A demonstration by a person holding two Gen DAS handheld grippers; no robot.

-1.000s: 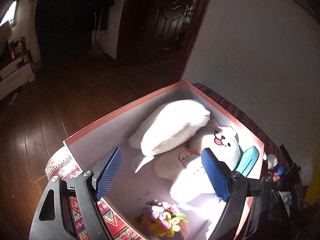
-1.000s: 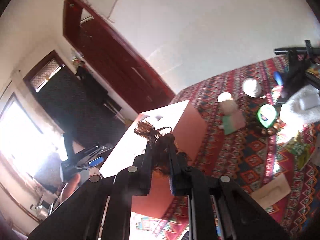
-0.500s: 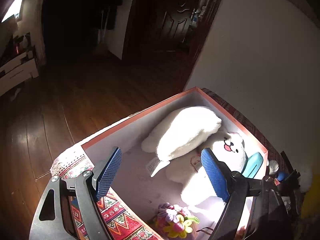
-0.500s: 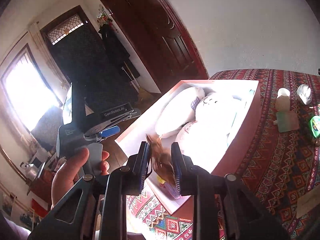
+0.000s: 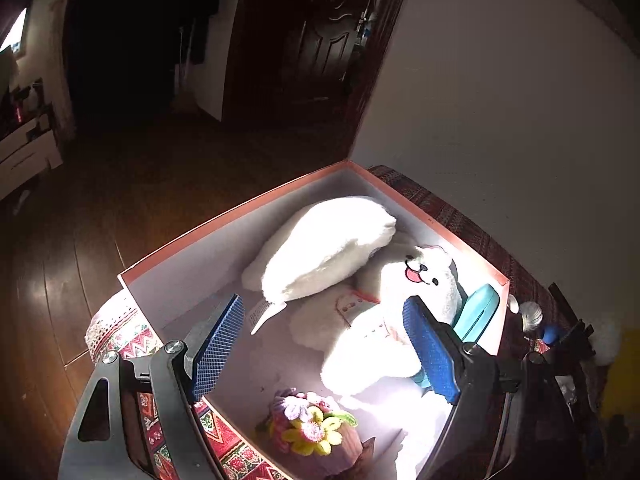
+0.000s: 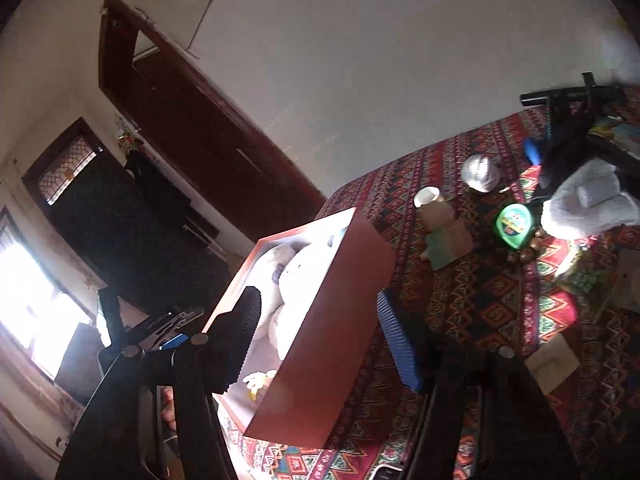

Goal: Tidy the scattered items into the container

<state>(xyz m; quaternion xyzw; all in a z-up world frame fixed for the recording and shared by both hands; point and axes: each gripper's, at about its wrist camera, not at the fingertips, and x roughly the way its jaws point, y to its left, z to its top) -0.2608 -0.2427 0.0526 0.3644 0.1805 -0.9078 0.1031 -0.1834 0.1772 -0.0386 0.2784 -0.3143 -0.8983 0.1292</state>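
Both grippers' fingers stand apart, empty, right gripper [image 6: 320,340] just opened beside the box [image 6: 320,320]; remaining doll [image 6: 444,236] on the worktop [image 6: 480,300] looks light, rigid: grip its body crosswise, probably.

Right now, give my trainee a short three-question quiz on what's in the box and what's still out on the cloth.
1. True or false: the white plush dog with the pink tongue lies inside the orange cardboard box.
2. Which item is out on the red patterned tablecloth? A) the crocheted flower bunch B) the round green toy C) the white plush pillow
3. Fill in: the right gripper holds ____ between its fingers.

Key: 1 true. 2 B. 3 nothing; its jaws have just been opening, and the box corner seen between them is only background.
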